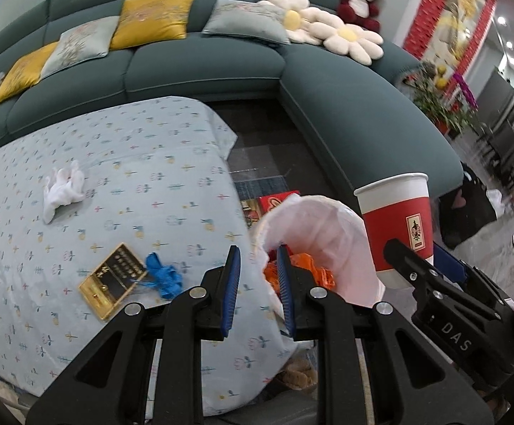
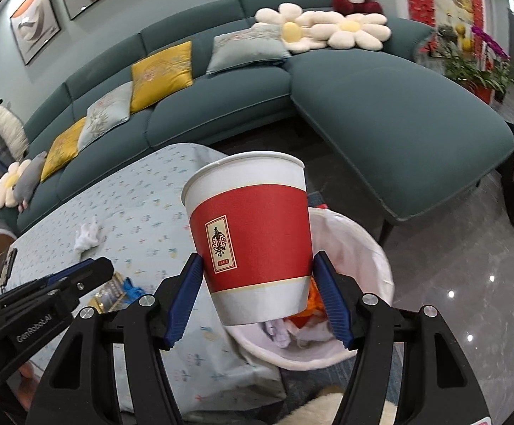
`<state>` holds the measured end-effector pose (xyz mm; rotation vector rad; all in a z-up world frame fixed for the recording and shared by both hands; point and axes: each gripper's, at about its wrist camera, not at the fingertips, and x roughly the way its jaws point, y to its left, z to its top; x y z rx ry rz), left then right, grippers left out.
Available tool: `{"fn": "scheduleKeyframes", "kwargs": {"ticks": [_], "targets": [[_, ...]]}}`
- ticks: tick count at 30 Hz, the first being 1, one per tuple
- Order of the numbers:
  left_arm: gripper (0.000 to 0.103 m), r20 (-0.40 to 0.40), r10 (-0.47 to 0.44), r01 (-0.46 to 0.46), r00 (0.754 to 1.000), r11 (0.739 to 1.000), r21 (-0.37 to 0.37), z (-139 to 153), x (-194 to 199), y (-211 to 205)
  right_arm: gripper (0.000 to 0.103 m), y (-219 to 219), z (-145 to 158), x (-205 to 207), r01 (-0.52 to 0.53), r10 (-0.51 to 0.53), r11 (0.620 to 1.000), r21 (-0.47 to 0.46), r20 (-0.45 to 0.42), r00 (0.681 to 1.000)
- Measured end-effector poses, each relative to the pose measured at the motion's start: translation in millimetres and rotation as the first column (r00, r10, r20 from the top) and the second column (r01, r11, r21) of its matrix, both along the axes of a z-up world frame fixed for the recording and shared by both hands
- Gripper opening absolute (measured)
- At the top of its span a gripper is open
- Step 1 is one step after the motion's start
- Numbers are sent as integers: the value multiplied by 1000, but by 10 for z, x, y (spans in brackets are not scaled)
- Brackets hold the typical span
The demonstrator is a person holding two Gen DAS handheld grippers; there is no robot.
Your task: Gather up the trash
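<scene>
My right gripper [image 2: 257, 265] is shut on a red and white paper cup [image 2: 253, 233] and holds it upright above the white-lined trash bin [image 2: 374, 258]; the cup also shows in the left wrist view [image 1: 397, 226]. My left gripper [image 1: 258, 276] is partly open and empty, at the table's right edge beside the bin's liner [image 1: 324, 226], which holds orange trash [image 1: 313, 269]. On the table lie a crumpled white tissue [image 1: 62, 187], a blue crumpled scrap [image 1: 163, 274] and a gold and black box [image 1: 113, 279].
The table has a light blue patterned cloth [image 1: 115, 177]. A teal corner sofa [image 1: 200, 67] with cushions stands behind it. A red box [image 1: 274, 202] lies on the dark floor beside the bin. The other gripper's body [image 1: 445, 294] is at the right.
</scene>
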<state>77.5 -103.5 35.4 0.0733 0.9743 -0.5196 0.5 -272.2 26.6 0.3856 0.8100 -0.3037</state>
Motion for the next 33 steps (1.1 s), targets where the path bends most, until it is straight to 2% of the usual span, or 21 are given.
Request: {"fn": "scheduleKeyframes", "kwargs": {"ticks": [10,33], "targets": [[21,-18,-66,66,998,998,19,-79,-120,-293,62,-144,-117,-145,47,-47,999,16,-6,999],[21,-69,-143,143,987,990,-6,-287,-94,-693,63,-341,-286,-116,93,-92,994,61,-10,996]]}}
